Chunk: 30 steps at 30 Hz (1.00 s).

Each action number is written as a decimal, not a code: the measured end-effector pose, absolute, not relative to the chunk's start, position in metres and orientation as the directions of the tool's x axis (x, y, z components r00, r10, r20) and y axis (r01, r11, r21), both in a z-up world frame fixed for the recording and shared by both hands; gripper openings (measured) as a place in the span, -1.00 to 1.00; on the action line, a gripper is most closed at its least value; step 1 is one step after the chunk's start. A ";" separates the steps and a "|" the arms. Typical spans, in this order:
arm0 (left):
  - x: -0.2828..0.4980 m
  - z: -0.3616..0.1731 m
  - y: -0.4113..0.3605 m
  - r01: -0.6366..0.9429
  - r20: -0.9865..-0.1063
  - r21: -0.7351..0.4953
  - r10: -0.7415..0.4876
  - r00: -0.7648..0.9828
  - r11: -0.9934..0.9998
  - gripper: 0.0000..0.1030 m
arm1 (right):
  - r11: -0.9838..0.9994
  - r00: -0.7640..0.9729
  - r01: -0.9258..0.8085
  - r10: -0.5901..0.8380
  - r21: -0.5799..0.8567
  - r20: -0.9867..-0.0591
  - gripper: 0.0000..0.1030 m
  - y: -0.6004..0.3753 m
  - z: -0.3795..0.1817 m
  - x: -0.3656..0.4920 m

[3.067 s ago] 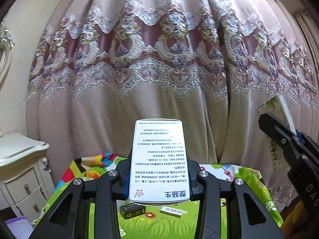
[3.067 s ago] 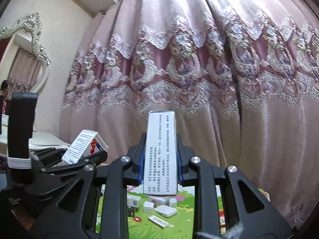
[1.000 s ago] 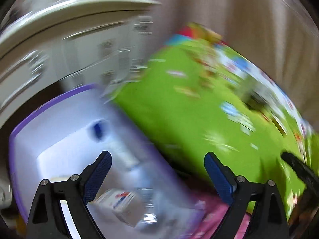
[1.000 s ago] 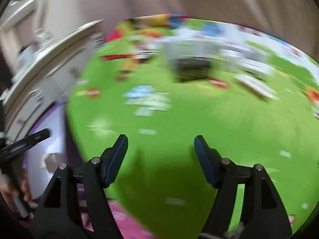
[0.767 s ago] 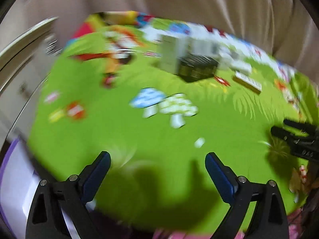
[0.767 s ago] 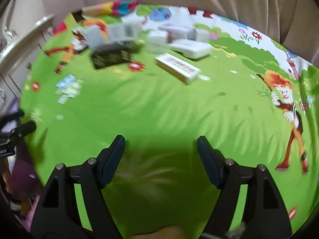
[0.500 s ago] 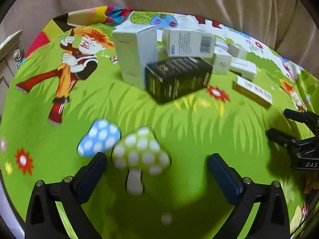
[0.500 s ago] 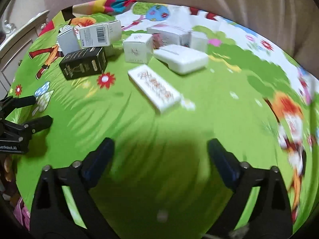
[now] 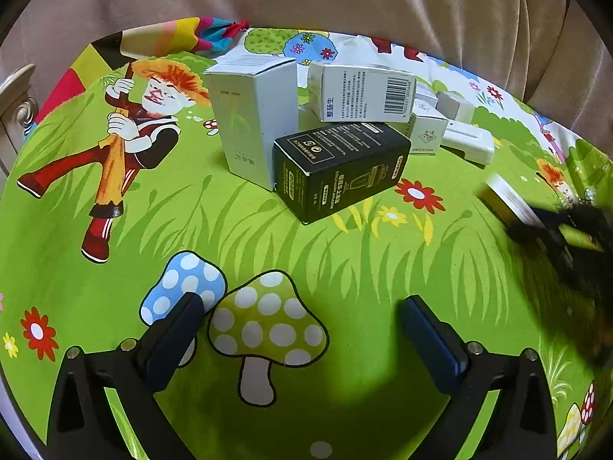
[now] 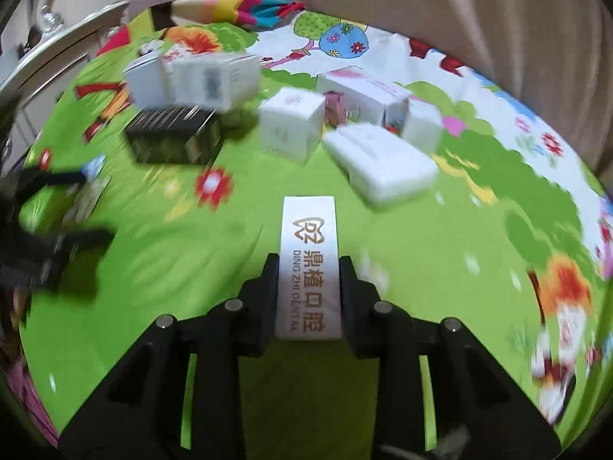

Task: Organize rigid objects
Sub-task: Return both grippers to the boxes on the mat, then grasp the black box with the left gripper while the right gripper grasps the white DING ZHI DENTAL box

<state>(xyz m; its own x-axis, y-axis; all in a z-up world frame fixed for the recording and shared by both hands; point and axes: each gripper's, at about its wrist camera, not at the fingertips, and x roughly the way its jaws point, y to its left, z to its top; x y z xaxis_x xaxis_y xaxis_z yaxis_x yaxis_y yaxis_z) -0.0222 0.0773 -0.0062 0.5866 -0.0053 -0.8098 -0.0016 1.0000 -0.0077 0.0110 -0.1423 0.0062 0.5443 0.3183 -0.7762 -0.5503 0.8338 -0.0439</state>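
- Right wrist view: right gripper [image 10: 308,287] jaws closing on narrow white box [image 10: 308,264] printed "DING ZHI DENTAL"; box sits lengthwise between the two fingers, both pressed to its long sides; it sticks out ahead of the fingertips over the green cartoon mat [image 10: 383,237]
- beyond it, flat white case [image 10: 381,163] lies on the mat; white cube box [image 10: 291,128] just left of the case; more white boxes behind them, blurred
- far left of that view: black box [image 10: 174,136] with white cartons behind it; left gripper's dark blurred fingers show at the left edge
- Left wrist view: left gripper [image 9: 299,329] spread wide, nothing between the blue pads; green spotted mushroom print on the mat lies between the jaws
- ahead, well apart from the fingertips: black box [image 9: 341,166] lying on its side; tall white carton [image 9: 254,119] upright, touching its left end; barcoded white box [image 9: 364,94] resting tilted behind them
- right edge: right gripper blurred, holding the narrow box [image 9: 505,201]; beige curtain [image 9: 345,0] behind the mat
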 end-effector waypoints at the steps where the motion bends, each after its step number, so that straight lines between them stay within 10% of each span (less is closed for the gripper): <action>1: -0.023 -0.006 0.077 -0.003 -0.809 -0.006 -0.004 0.588 1.000 1.00 | 0.845 0.548 -0.534 0.319 -0.030 -0.773 -0.35 -0.151 0.006 -0.001; 21: 0.063 -0.001 0.073 0.125 -0.825 0.086 0.000 0.565 0.988 1.00 | 0.905 0.576 -0.425 0.257 -0.016 -0.775 -0.32 -0.182 0.005 -0.040; 25: 0.049 0.014 0.033 0.296 -0.780 -0.085 -0.248 0.574 0.951 0.86 | 0.906 0.568 -0.424 0.277 0.013 -0.775 -0.31 -0.185 0.005 -0.039; 30: 0.000 0.017 -0.035 0.510 -0.746 -0.004 -0.342 0.571 0.860 0.88 | 0.906 0.571 -0.422 0.271 0.006 -0.775 -0.32 -0.183 0.006 -0.040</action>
